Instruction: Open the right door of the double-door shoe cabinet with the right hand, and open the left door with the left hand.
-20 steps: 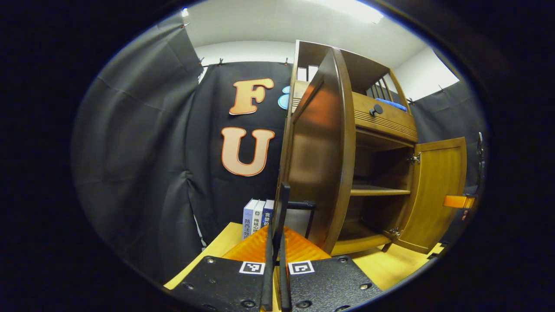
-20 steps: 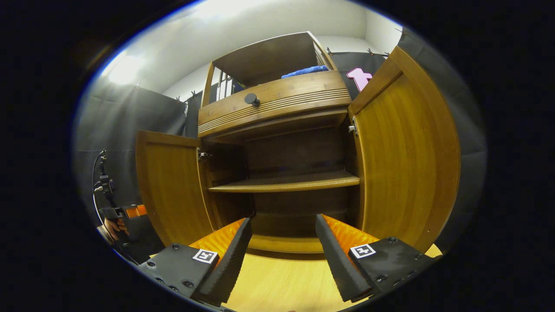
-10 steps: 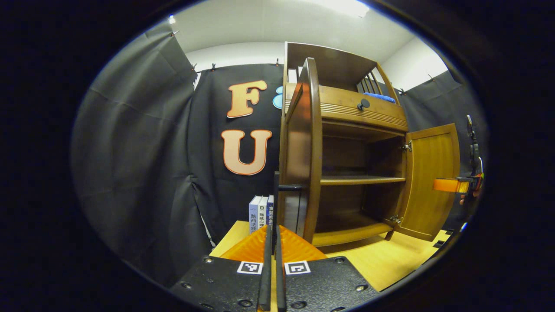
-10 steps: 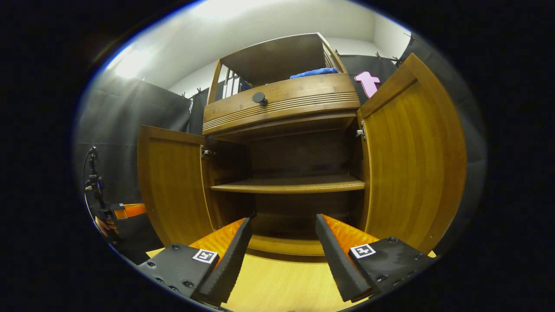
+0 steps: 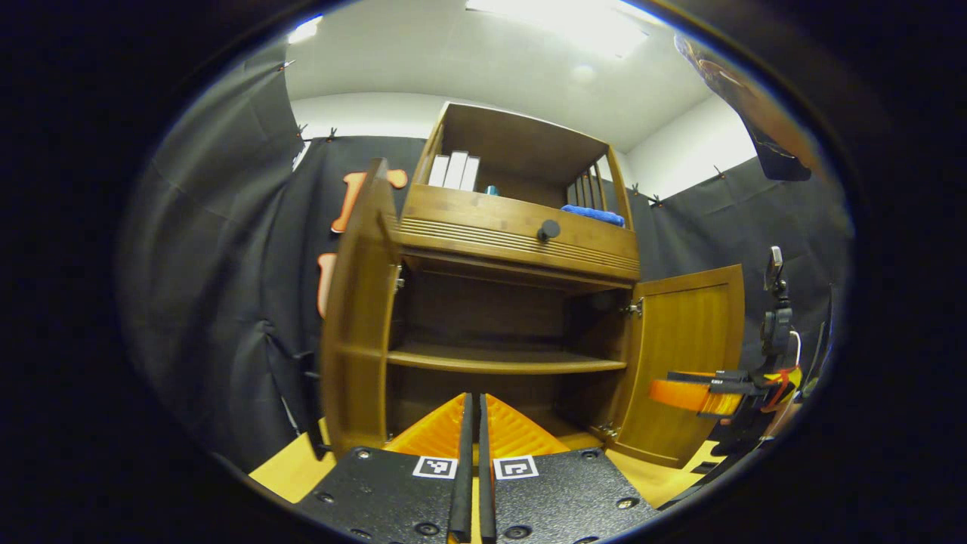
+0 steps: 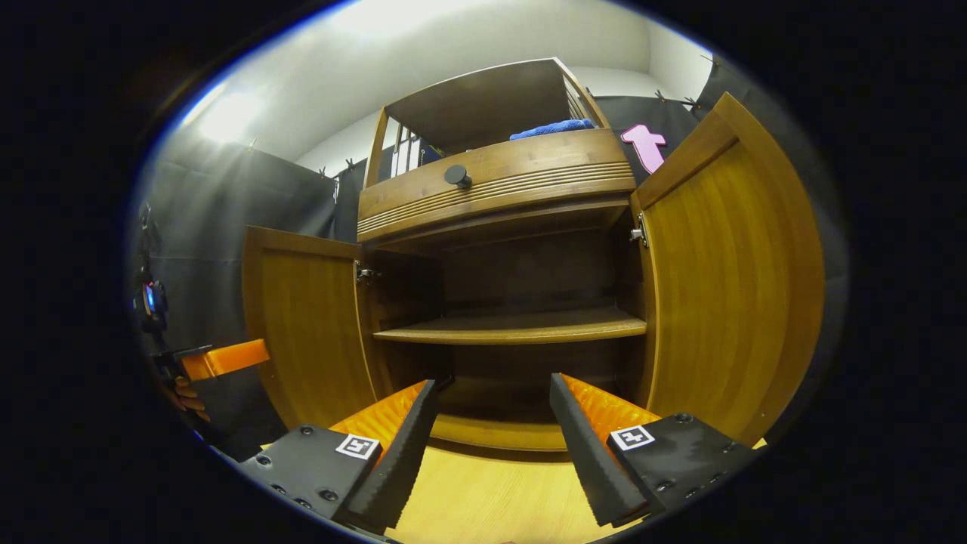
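Both doors swung out, left door (image 5: 355,317) and right door (image 6: 725,279), my left gripper (image 5: 471,453) pinched on nothing, right gripper (image 6: 491,446) spread wide; next, I judge, withdraw.

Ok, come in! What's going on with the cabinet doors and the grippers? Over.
Left gripper shut, holding nothing. Right gripper open, holding nothing. Shoe cabinet: left door and right door both swung open. Nothing between grippers and doors.

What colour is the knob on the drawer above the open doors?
Black: a round knob on the wooden drawer, clearest in the right gripper view.
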`<state>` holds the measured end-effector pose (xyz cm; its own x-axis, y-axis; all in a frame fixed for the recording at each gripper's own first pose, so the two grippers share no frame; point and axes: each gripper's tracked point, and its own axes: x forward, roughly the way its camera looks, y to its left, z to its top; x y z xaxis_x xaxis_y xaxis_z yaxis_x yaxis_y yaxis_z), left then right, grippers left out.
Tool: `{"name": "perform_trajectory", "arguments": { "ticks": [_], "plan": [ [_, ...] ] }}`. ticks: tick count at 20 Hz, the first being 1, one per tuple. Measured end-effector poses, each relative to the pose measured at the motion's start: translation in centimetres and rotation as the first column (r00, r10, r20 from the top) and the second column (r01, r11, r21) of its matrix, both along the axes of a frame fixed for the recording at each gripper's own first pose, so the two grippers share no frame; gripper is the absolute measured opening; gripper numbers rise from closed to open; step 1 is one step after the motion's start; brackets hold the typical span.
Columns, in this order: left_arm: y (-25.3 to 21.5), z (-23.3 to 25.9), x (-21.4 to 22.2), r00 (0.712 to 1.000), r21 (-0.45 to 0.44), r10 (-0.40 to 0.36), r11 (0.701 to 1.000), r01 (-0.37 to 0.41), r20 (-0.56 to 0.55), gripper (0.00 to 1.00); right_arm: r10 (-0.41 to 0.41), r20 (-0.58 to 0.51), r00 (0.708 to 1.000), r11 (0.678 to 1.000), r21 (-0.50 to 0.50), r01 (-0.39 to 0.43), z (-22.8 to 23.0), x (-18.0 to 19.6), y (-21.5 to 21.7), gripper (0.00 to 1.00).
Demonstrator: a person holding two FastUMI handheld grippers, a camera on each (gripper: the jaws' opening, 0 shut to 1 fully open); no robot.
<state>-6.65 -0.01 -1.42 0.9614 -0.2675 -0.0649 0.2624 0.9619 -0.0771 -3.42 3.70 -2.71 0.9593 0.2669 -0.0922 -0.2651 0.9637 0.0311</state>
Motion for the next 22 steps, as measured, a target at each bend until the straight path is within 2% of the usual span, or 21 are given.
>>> {"name": "perform_trajectory", "arguments": {
  "ticks": [2,3,4,7,8,10,12,14,18,20,22],
  "plan": [
    [-0.9,-0.6,2.3,0.999,0.024,0.036,0.999,-0.035,-0.013,0.05,-0.029,0.008,1.0,0.999,-0.02,0.029,0.1,-0.4,-0.8,0.96],
    [-1.3,-1.0,2.9,0.998,0.051,0.053,0.997,-0.052,-0.017,0.0,-0.045,0.011,0.999,0.999,-0.029,0.045,0.1,-0.4,-1.2,0.96],
    [-2.0,-1.5,3.6,0.998,0.078,0.055,0.996,-0.054,-0.022,0.05,-0.06,0.013,0.998,0.997,-0.037,0.061,0.0,-0.7,-1.6,0.96],
    [-4.5,-2.6,4.7,0.999,0.112,0.048,0.993,-0.045,-0.023,0.05,-0.098,0.014,0.995,0.994,-0.053,0.099,-0.2,-1.6,-2.8,0.96],
    [-4.8,-2.8,5.0,0.998,0.113,0.065,0.992,-0.063,-0.018,0.05,-0.108,0.016,0.994,0.993,-0.055,0.109,-0.3,-1.9,-3.1,0.96],
    [-4.0,-3.1,5.7,0.988,0.142,0.154,0.978,-0.154,0.014,0.07,-0.134,0.011,0.991,0.989,-0.058,0.135,-0.4,-2.3,-3.8,0.96],
    [-4.2,-3.2,5.8,0.979,0.158,0.196,0.967,-0.202,0.052,0.12,-0.155,0.015,0.988,0.986,-0.054,0.156,-0.4,-2.8,-4.5,0.96],
    [-5.2,-4.1,5.9,0.982,0.132,0.188,0.973,-0.191,0.03,0.22,-0.171,0.017,0.985,0.984,-0.049,0.172,-0.3,-3.1,-5.0,0.96],
    [-5.2,-5.9,6.0,0.978,0.089,0.204,0.976,-0.2,-0.041,0.65,-0.196,0.005,0.981,0.98,-0.047,0.196,-0.7,-3.0,-6.3,0.96],
    [-4.4,-6.1,6.2,0.974,0.073,0.22,0.974,-0.216,-0.049,0.74,-0.192,0.001,0.981,0.98,-0.044,0.192,-0.7,-2.9,-6.5,0.96],
    [-3.7,-6.3,6.2,0.968,0.055,0.243,0.969,-0.239,-0.057,0.96,-0.19,0.003,0.982,0.981,-0.041,0.19,-0.7,-2.7,-6.6,0.96]
  ]
}}
